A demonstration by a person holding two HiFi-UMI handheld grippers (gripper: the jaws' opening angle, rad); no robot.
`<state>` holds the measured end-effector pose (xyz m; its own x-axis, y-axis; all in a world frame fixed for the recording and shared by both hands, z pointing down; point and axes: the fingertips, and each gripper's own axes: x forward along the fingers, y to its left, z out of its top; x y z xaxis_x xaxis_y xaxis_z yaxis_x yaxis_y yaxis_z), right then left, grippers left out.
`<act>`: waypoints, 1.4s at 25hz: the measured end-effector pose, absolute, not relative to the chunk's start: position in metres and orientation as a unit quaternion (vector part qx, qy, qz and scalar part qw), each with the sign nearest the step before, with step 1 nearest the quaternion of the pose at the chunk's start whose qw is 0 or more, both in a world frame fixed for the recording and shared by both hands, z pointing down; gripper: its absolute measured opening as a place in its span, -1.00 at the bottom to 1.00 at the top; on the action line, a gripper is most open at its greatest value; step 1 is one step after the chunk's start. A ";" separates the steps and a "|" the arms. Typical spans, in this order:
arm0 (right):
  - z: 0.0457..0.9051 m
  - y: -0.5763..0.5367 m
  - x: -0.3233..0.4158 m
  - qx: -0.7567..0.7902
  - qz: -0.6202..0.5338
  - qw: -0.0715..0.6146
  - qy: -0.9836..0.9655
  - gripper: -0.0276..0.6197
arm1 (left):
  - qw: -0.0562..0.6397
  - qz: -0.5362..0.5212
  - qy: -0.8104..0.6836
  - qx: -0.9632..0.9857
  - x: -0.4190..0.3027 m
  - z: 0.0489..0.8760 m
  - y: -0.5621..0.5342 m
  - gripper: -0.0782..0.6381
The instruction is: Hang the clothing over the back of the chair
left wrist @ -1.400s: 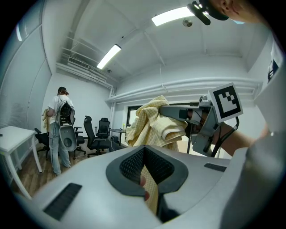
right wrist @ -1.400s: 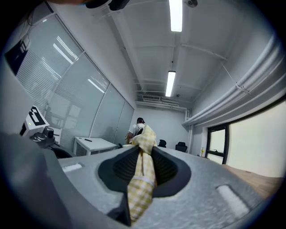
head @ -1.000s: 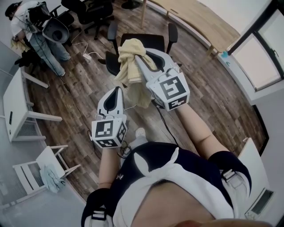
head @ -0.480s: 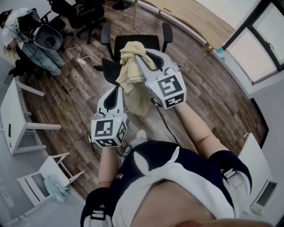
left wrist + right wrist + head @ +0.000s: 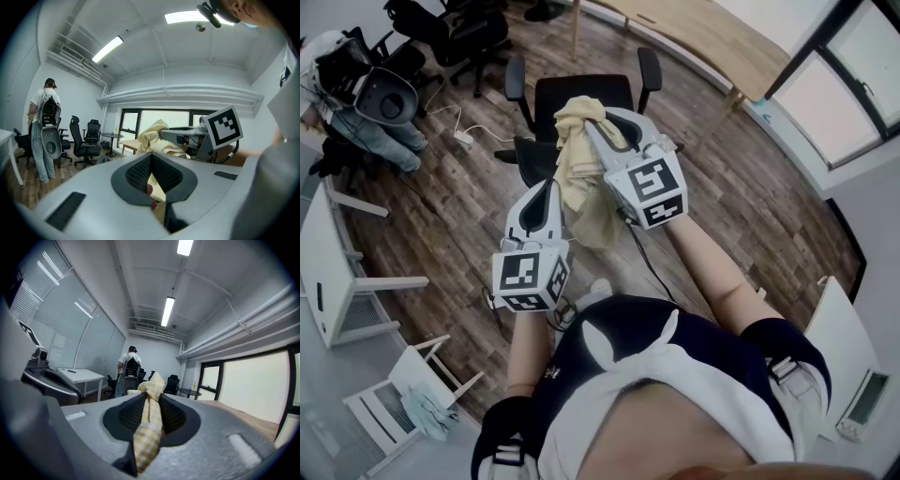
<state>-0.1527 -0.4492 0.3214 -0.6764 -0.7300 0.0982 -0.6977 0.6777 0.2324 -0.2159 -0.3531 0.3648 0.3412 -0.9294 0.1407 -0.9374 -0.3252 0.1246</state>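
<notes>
Gripping the yellow cloth (image 5: 574, 167), right gripper (image 5: 592, 125) faces the black chair (image 5: 581, 92); left gripper (image 5: 548, 187) closed.

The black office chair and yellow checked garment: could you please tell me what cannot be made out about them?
The black office chair: head view, near side covered by the yellow checked garment and the right gripper.
The garment's kind: bunched up in every view.
The garment's hanging part: right gripper view, hidden below that gripper's own body.
</notes>
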 end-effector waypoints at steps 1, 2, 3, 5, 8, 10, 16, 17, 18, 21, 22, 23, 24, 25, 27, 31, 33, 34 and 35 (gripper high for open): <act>0.324 -0.453 -0.154 0.391 -0.086 0.095 -0.911 -0.67 | 0.092 0.022 -0.572 0.815 -0.216 0.366 -0.357 -0.76; 0.327 -0.456 -0.155 0.391 -0.084 0.099 -0.911 -0.67 | 0.092 0.022 -0.571 0.816 -0.217 0.367 -0.360 -0.76; 0.330 -0.459 -0.156 0.390 -0.082 0.104 -0.911 -0.67 | 0.092 0.021 -0.569 0.817 -0.217 0.367 -0.363 -0.76; 0.336 -0.464 -0.159 0.388 -0.078 0.115 -0.911 -0.67 | 0.093 0.021 -0.567 0.818 -0.219 0.368 -0.368 -0.76; 0.345 -0.470 -0.162 0.384 -0.072 0.135 -0.910 -0.67 | 0.094 0.020 -0.565 0.819 -0.220 0.369 -0.375 -0.76; 0.354 -0.474 -0.165 0.382 -0.068 0.150 -0.909 -0.67 | 0.095 0.019 -0.564 0.820 -0.220 0.370 -0.379 -0.76; 0.373 -0.482 -0.168 0.380 -0.054 0.178 -0.906 -0.66 | 0.103 0.023 -0.560 0.821 -0.219 0.375 -0.384 -0.76; 0.375 -0.483 -0.168 0.379 -0.049 0.181 -0.906 -0.67 | 0.103 0.024 -0.560 0.822 -0.219 0.376 -0.384 -0.76; 0.378 -0.484 -0.169 0.377 -0.043 0.184 -0.907 -0.67 | 0.104 0.024 -0.560 0.822 -0.219 0.377 -0.384 -0.76; 0.386 -0.486 -0.170 0.370 -0.021 0.196 -0.908 -0.67 | 0.107 0.027 -0.559 0.822 -0.219 0.380 -0.385 -0.76; 0.389 -0.487 -0.170 0.368 -0.013 0.200 -0.908 -0.67 | 0.108 0.028 -0.558 0.822 -0.219 0.380 -0.385 -0.76; 0.391 -0.489 -0.171 0.366 -0.004 0.204 -0.908 -0.67 | 0.108 0.028 -0.557 0.823 -0.219 0.381 -0.385 -0.76; 0.394 -0.490 -0.171 0.362 0.005 0.210 -0.908 -0.67 | 0.109 0.028 -0.557 0.823 -0.219 0.381 -0.385 -0.76; 0.397 -0.491 -0.172 0.358 0.015 0.215 -0.909 -0.67 | 0.110 0.029 -0.556 0.823 -0.219 0.382 -0.385 -0.76; 0.404 -0.494 -0.174 0.349 0.034 0.227 -0.909 -0.67 | 0.112 0.029 -0.555 0.824 -0.219 0.383 -0.385 -0.76; 0.426 -0.499 -0.175 0.335 0.076 0.267 -0.900 -0.67 | 0.114 0.029 -0.554 0.824 -0.218 0.387 -0.387 -0.76; 0.432 -0.499 -0.176 0.332 0.088 0.280 -0.896 -0.67 | 0.116 0.031 -0.553 0.824 -0.218 0.389 -0.387 -0.76; 0.433 -0.500 -0.176 0.331 0.092 0.284 -0.895 -0.67 | 0.117 0.031 -0.553 0.824 -0.218 0.390 -0.387 -0.76; 0.435 -0.500 -0.176 0.329 0.095 0.286 -0.895 -0.67 | 0.119 0.031 -0.553 0.824 -0.219 0.391 -0.388 -0.76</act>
